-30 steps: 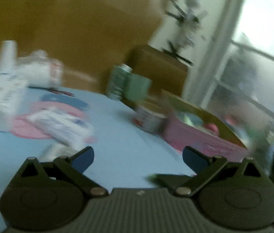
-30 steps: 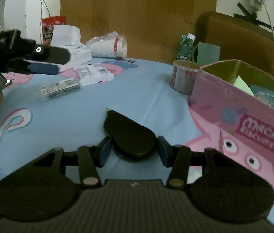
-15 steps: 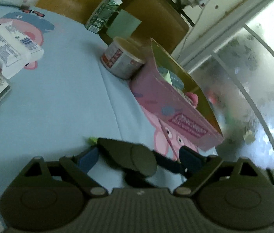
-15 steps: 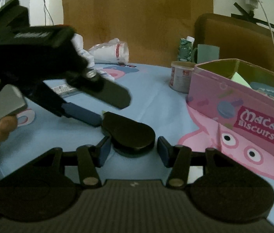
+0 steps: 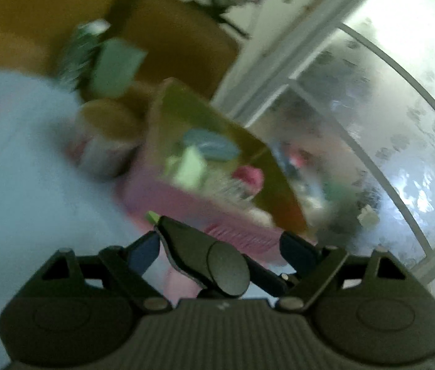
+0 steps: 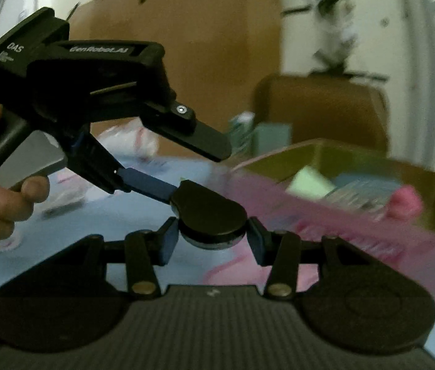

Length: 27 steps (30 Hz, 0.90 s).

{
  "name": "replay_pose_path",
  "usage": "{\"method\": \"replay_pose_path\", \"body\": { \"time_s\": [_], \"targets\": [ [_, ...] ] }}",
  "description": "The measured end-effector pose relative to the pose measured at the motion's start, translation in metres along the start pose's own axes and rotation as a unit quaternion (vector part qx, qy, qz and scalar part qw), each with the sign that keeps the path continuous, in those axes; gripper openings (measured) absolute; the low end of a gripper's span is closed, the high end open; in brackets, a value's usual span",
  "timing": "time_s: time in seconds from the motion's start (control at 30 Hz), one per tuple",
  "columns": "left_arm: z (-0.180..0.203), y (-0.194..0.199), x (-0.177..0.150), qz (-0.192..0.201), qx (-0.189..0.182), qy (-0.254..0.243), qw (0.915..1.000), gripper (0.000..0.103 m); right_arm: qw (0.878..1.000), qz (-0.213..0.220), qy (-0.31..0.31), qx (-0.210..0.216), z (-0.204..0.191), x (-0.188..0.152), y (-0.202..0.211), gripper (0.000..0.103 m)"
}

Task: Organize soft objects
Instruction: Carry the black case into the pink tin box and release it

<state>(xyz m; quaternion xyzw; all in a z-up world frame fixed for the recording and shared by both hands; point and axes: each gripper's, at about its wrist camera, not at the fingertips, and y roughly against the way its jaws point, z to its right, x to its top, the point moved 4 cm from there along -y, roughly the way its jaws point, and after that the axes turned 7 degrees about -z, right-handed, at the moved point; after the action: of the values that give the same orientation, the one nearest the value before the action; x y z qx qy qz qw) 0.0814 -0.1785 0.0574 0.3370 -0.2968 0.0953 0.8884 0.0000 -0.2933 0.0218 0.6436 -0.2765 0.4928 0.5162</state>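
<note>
Two grippers meet over our flat black paddle-shaped pad: our right gripper pinches its rounded end between narrow blue fingers, above the light blue tablecloth. Our left gripper stands wide, one blue finger touching the pad's narrow end, near the open pink cardboard box of soft items.

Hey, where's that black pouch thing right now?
The black pouch sits low and centre in both wrist views, between the fingers of the right gripper, with the left gripper at its left end, just left of the pink box.
</note>
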Motion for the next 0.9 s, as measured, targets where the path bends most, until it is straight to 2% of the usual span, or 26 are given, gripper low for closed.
{"method": "replay_pose_path", "body": {
  "time_s": [0.1, 0.3, 0.4, 0.53, 0.63, 0.8, 0.9],
  "targets": [
    [0.027, -0.023, 0.019, 0.000, -0.004, -0.040, 0.9992, 0.088, 0.999, 0.016, -0.010, -0.037, 0.024, 0.009, 0.004, 0.051],
    [0.057, -0.075, 0.050, -0.003, -0.010, -0.074, 0.9972, 0.089, 0.994, 0.026, -0.045, -0.095, 0.078, 0.020, -0.011, 0.051],
    [0.058, -0.095, 0.064, 0.001, -0.003, -0.072, 0.9974, 0.095, 0.990, 0.007, -0.056, -0.132, 0.102, 0.025, -0.031, 0.051],
    [0.049, -0.111, 0.075, 0.006, 0.027, -0.055, 0.9981, 0.096, 0.981, -0.017, -0.064, -0.181, 0.128, 0.028, -0.057, 0.052],
    [0.041, -0.107, 0.070, 0.009, 0.021, -0.042, 0.9988, 0.097, 0.981, -0.010, -0.090, -0.172, 0.135, 0.024, -0.052, 0.052],
    [0.034, -0.097, 0.059, 0.010, 0.051, -0.049, 0.9974, 0.097, 0.980, 0.002, -0.107, -0.168, 0.136, 0.014, -0.035, 0.052],
    [0.038, -0.086, 0.052, 0.018, 0.081, -0.070, 0.9941, 0.099, 0.978, 0.013, -0.127, -0.165, 0.137, 0.012, -0.021, 0.052]
  ]
}}
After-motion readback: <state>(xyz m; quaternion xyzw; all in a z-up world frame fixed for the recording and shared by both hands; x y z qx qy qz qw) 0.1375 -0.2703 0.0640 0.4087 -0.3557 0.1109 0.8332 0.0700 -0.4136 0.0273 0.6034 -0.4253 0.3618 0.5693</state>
